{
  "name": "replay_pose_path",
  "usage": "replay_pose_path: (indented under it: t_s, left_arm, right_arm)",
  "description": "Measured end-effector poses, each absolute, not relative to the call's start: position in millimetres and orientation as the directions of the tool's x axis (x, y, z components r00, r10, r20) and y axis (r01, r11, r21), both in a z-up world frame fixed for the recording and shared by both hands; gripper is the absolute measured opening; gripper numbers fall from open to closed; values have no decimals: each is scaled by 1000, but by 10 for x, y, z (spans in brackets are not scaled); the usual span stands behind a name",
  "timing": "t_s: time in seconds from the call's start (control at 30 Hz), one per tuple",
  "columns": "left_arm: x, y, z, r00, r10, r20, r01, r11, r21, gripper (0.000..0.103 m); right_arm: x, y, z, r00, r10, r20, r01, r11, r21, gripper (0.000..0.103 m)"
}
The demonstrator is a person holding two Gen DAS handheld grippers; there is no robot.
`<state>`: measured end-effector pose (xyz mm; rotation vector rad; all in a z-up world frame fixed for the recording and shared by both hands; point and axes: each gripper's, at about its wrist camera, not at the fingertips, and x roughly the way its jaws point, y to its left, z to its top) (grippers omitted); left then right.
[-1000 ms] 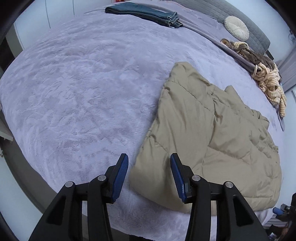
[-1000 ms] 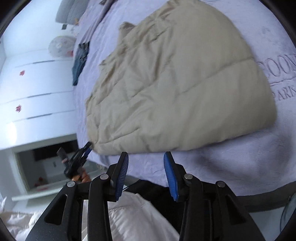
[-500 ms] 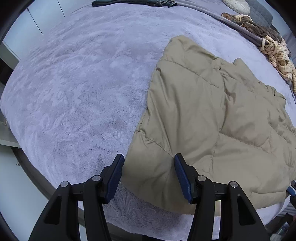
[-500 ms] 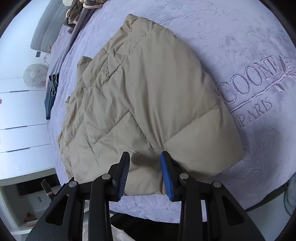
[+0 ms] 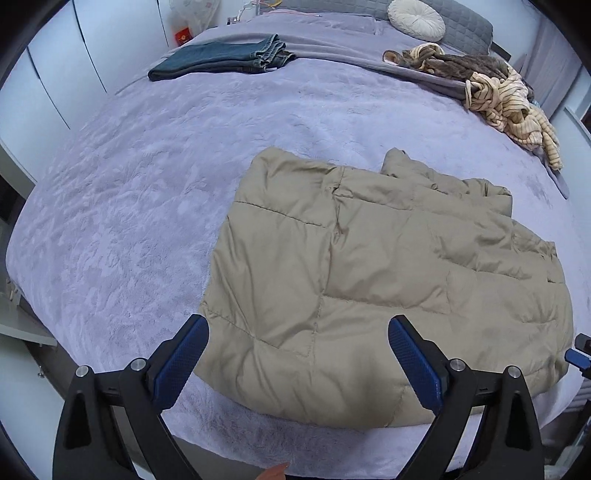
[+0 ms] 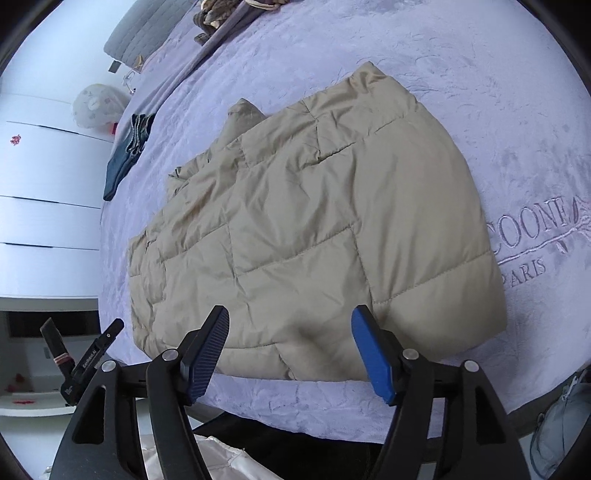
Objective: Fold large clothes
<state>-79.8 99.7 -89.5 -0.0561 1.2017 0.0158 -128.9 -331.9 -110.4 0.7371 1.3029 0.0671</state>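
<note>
A tan quilted puffer jacket (image 5: 369, 273) lies folded flat on the lavender bed cover (image 5: 147, 184), near the bed's front edge. My left gripper (image 5: 299, 354) is open and empty, its blue pads straddling the jacket's near left corner from just above. In the right wrist view the same jacket (image 6: 314, 221) fills the middle. My right gripper (image 6: 291, 347) is open and empty over the jacket's near edge. The left gripper's body (image 6: 85, 358) shows at the lower left of the right wrist view.
Folded dark jeans (image 5: 221, 61) lie at the far left of the bed. A heap of striped and brown clothes (image 5: 495, 85) lies at the far right. A round cream cushion (image 5: 417, 18) sits by the grey headboard. White wardrobe doors (image 6: 40, 192) stand beside the bed.
Both grippers have opened wider and drawn back a little over the jacket's near edge. The left view has tilted up, showing more of the bed's far side. The jacket lies still.
</note>
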Motion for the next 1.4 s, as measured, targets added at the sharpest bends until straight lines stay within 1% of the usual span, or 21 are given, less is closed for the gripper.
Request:
replay_pose_path:
  t_s: [0.07, 0.1, 0.33, 0.57, 0.6, 0.63, 0.67, 0.83, 0.97, 1.3, 1.4]
  left_arm:
    - [-830, 943, -871, 349, -39, -936, -32, 998, -53, 98]
    - [-853, 925, -875, 342, -41, -939, -32, 998, -55, 98]
    - [-1065, 811, -872, 314, -24, -949, -20, 999, -32, 98]
    - [-1098, 788, -913, 297, -60, -953, 50, 998, -47, 98]
    - [-1073, 806, -914, 297, -68, -952, 62, 997, -51, 98]
    - [-1046, 825, -912, 299, -77, -951, 75, 996, -57, 98]
    - [-1015, 851, -909, 301, -85, -950, 87, 994, -61, 98]
    - [-837, 1033, -865, 319, -96, -943, 139, 989, -54, 98]
    - [-649, 1235, -916, 302, -120, -946, 155, 985, -75, 98]
    - [-381, 1421, -1196, 239, -150, -959, 163, 980, -113, 98]
    - [-320, 1441, -1274, 224, -156, -962, 164, 979, -121, 98]
  right_arm:
    - [-1314, -3310, -1071, 296, 422, -857, 343, 791, 507, 82]
    - [-1333, -3301, -1048, 298, 414, -860, 337, 797, 501, 84]
    - [-1463, -3217, -987, 303, 391, -869, 295, 829, 476, 84]
    - [-1509, -3066, -1012, 303, 374, -877, 298, 837, 460, 85]
    - [-1492, -3030, -1009, 307, 368, -878, 300, 838, 456, 88]
    - [-1470, -2999, -1010, 310, 364, -878, 302, 838, 455, 99]
    - [-1440, -2950, -1015, 315, 360, -878, 305, 838, 453, 102]
    - [-1282, -2622, -1060, 316, 350, -882, 318, 836, 446, 103]
    - [-1126, -2331, -1074, 308, 342, -888, 311, 846, 434, 103]
    - [-669, -1820, -1195, 257, 406, -877, 330, 816, 475, 103]
    - [-503, -1704, -1317, 242, 425, -872, 357, 797, 487, 103]
